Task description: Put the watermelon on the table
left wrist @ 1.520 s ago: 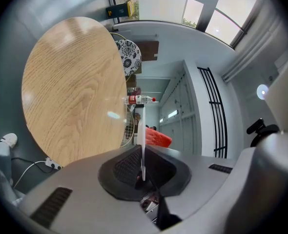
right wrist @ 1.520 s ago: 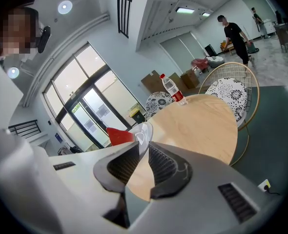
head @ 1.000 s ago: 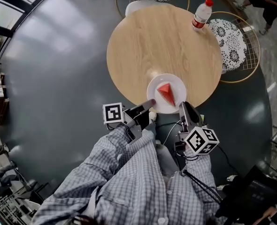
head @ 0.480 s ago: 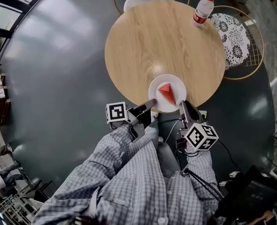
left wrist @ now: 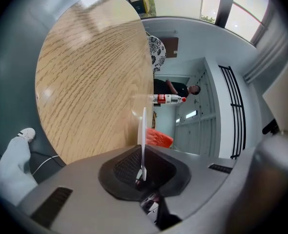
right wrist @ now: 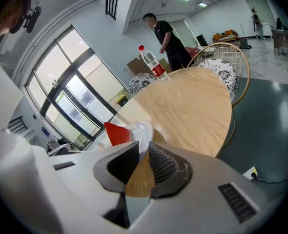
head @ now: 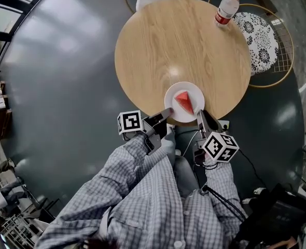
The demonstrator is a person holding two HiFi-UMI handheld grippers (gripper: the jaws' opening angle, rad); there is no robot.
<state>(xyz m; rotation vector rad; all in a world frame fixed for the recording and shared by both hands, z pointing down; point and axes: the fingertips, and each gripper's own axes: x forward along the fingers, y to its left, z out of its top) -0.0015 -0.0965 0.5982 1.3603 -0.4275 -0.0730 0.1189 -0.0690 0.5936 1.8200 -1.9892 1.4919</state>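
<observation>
Still clamped at both sides, the white plate (head: pixel 194 93) sits at the near edge of the round wooden table (head: pixel 179 45), its near rim overhanging a little. The red watermelon slice (head: pixel 183 101) lies on it. The left gripper (head: pixel 167 113) has its jaws pinched on the plate's left rim (left wrist: pixel 143 126), seen edge-on with the slice (left wrist: pixel 159 139) just behind. The right gripper (head: pixel 200 113) has its jaws nearly closed on the right rim (right wrist: pixel 143 129), beside the slice (right wrist: pixel 115 133). Compared with a second ago, the plate holds almost the same spot, while both marker cubes have drawn slightly closer to the table. A water bottle (head: pixel 226 9) stands at the far edge.
</observation>
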